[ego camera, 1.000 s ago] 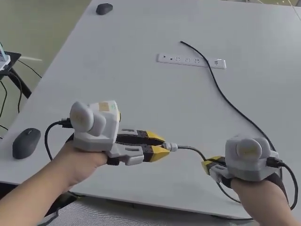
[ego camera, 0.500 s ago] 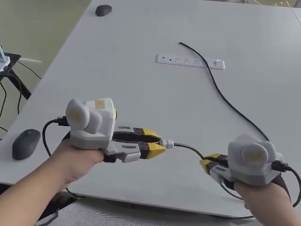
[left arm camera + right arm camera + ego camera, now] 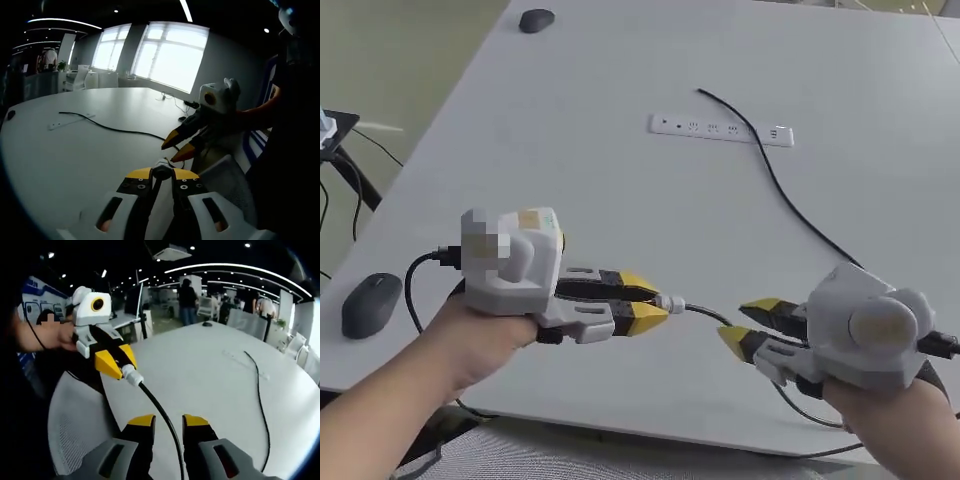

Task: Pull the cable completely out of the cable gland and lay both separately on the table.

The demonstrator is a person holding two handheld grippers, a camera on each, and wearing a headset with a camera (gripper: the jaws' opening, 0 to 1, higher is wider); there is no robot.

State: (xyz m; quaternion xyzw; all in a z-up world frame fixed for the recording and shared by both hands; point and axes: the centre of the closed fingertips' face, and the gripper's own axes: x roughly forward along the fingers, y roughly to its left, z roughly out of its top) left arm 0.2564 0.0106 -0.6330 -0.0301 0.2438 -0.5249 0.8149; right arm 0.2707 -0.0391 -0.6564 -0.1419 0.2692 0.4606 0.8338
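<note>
Two grippers: tips face each other above the near edge of the tabletop [image 3: 620,200].
Left gripper [image 3: 655,300]: jaws pinching the white cable gland [image 3: 670,302] at their tips.
Right gripper [image 3: 740,322]: jaws spread, with the black cable [image 3: 705,313] running between them unclamped.
Cable end: seated in the gland, in the air between the grippers.
Farther back: power strip [image 3: 720,130] lying on the tabletop.

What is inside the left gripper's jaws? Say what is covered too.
The white gland, clamped between the left gripper's yellow tips, with the black cable running out of it. The gland's rear and the cable end inside it are covered.
</note>
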